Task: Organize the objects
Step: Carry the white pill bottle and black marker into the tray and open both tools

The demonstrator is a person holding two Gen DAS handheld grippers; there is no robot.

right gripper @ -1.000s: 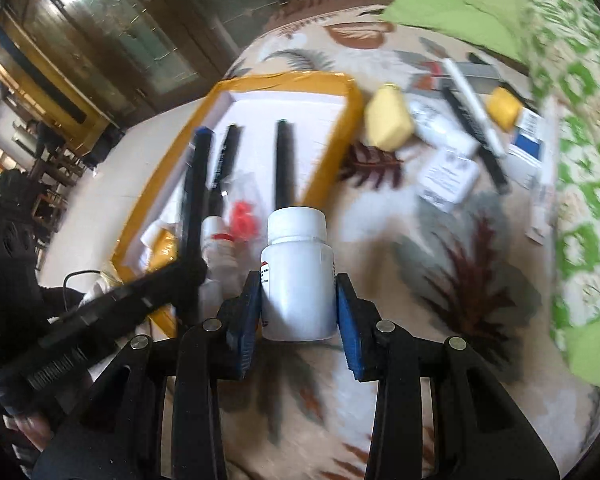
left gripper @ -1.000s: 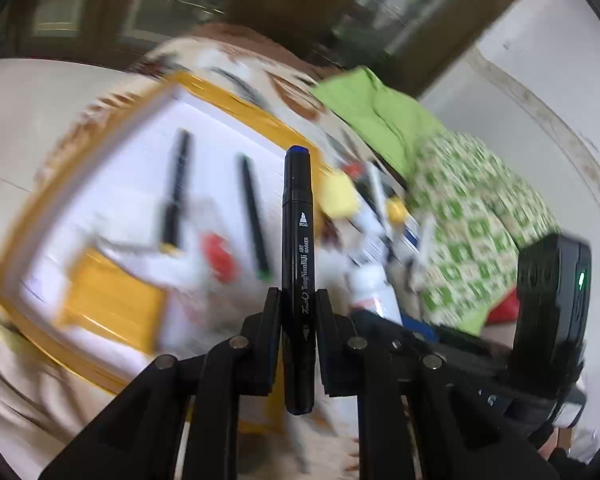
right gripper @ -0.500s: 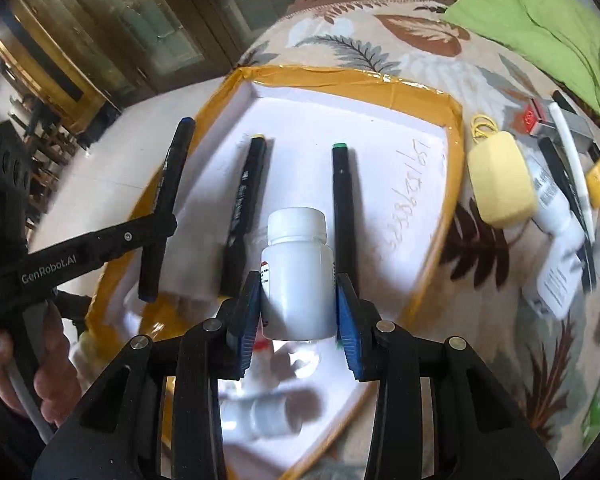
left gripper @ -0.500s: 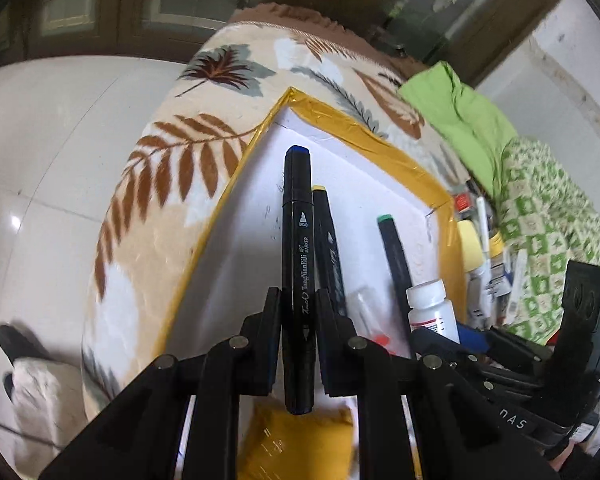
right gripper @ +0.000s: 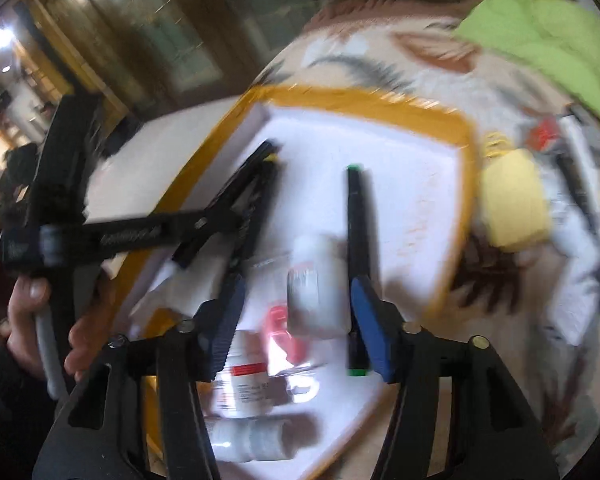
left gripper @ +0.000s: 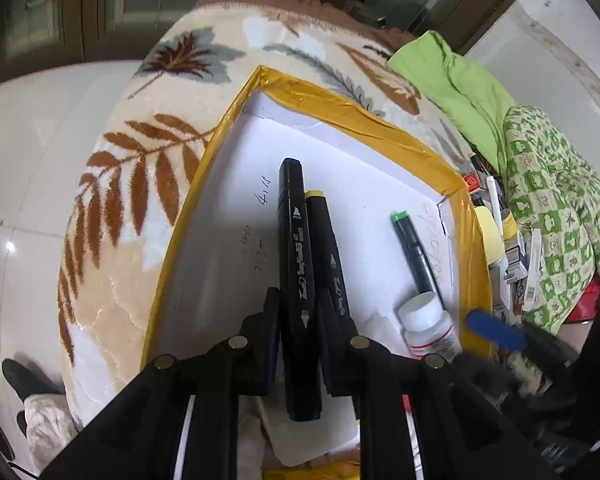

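The black marker (left gripper: 298, 280) is clamped between the pads of the left gripper (left gripper: 299, 312), its far end low over the white floor of the yellow-rimmed tray (left gripper: 364, 116). Just beside it lies a yellow-capped marker (left gripper: 326, 248); a green-capped marker (left gripper: 414, 252) lies further right. The white bottle (right gripper: 316, 284) stands in the tray between the blue pads of the right gripper (right gripper: 296, 320), whose jaws have just been opening and no longer press it. 2 more bottles (right gripper: 244, 384) lie nearer. Right of the tray, a yellow sponge (right gripper: 514, 200) and clutter rest on the leaf-patterned blanket (left gripper: 140, 184)
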